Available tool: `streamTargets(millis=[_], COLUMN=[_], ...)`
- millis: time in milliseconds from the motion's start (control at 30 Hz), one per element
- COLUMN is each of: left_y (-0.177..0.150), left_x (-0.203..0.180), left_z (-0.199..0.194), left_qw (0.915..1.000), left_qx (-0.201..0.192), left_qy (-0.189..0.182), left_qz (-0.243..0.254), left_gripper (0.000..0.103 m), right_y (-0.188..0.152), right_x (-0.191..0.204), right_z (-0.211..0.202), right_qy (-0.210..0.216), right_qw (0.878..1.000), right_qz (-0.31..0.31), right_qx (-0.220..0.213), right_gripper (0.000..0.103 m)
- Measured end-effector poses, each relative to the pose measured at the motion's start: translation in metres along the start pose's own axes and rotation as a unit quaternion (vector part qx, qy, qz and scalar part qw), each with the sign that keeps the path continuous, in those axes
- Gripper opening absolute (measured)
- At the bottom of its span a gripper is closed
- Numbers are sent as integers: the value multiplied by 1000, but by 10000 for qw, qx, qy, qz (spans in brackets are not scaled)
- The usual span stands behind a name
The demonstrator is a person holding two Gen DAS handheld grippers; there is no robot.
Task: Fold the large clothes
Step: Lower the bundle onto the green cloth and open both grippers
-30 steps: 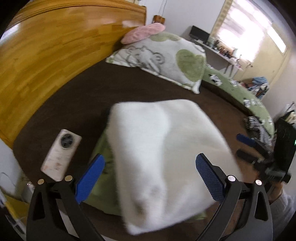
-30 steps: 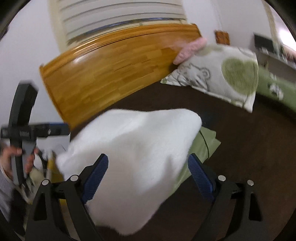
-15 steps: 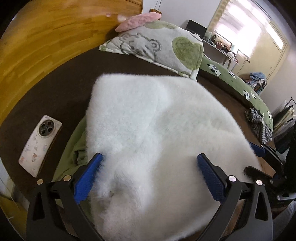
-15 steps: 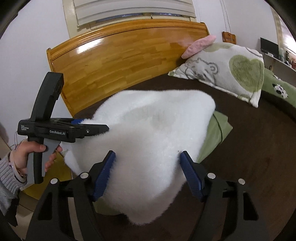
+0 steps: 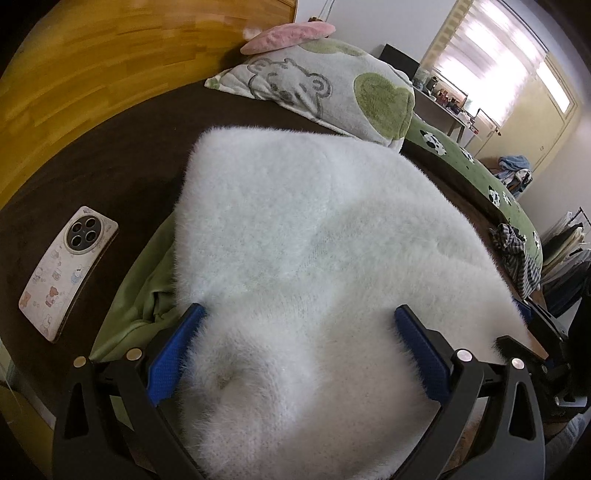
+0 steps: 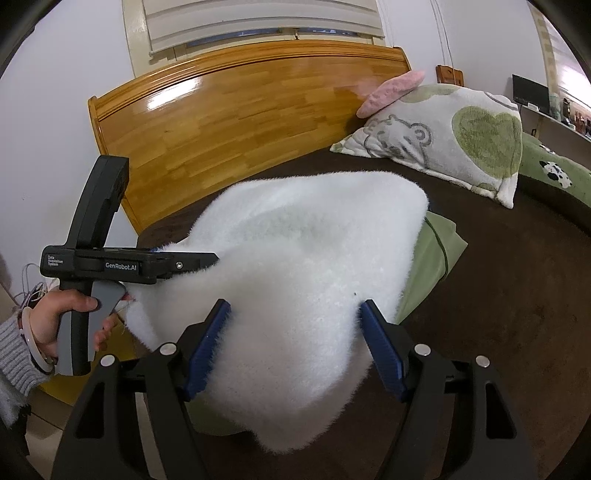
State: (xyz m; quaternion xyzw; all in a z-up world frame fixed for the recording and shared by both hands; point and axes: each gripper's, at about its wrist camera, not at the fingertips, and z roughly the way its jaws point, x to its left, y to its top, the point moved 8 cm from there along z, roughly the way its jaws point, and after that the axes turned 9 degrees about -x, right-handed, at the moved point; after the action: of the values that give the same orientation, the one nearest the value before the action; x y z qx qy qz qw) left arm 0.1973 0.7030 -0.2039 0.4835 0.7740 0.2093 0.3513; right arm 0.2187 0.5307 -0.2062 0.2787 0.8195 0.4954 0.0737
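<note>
two grippers, one fluffy white garment (image 5: 306, 258), one green garment (image 6: 436, 254) under it, one phone (image 5: 68, 273), two pillows at the headboard (image 6: 229, 122): a bear-and-heart printed one (image 5: 321, 92) and a small pink one (image 5: 288, 35) on top of it. white garment lies folded into a thick pad on the dark brown bedspread (image 5: 110, 158), resting on the green garment, which sticks out on the phone side and at the far corner. in the left wrist view its long axis runs from the near edge between the fingers up toward the printed pillow, narrower far end pointing at the pillows. left gripper (image 5: 299, 350): jaws wide, blue pads straddling the near end of the white fleece, fur brushing both pads; can't tell if either pad presses. right gripper (image 6: 295, 347): jaws have just been closing, now at a middling gap with the white garment's near lobe between them; the pads touch the fur, but firm pinch or not is unclear. left gripper's handle is in a hand (image 6: 64, 317) with a grey knit sleeve, seen from the right wrist, its fingertips buried in the side edge of the fleece. phone lies face down on the bedspread, beside the green garment, not touching it.
</note>
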Motion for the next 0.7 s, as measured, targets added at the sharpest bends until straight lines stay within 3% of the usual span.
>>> streamTargets(millis=[400, 600, 700], left_y=[1, 9, 16], left_x=[-3, -7, -7], left_z=[-6, -21, -35], left_qw=[9997, 9986, 9972], left_qx=[-224, -436, -521], left_qy=[80, 272, 479], left_qz=[34, -83, -252], left_gripper=[98, 97, 97], right_y=[0, 7, 16], right_x=[-3, -5, -2], right_z=[-3, -9, -19], right_qy=[55, -9, -104], right_qw=[9997, 9994, 9998], right_qz=[221, 295, 161], right_qx=[-12, 186, 88], right_gripper=[72, 73, 73])
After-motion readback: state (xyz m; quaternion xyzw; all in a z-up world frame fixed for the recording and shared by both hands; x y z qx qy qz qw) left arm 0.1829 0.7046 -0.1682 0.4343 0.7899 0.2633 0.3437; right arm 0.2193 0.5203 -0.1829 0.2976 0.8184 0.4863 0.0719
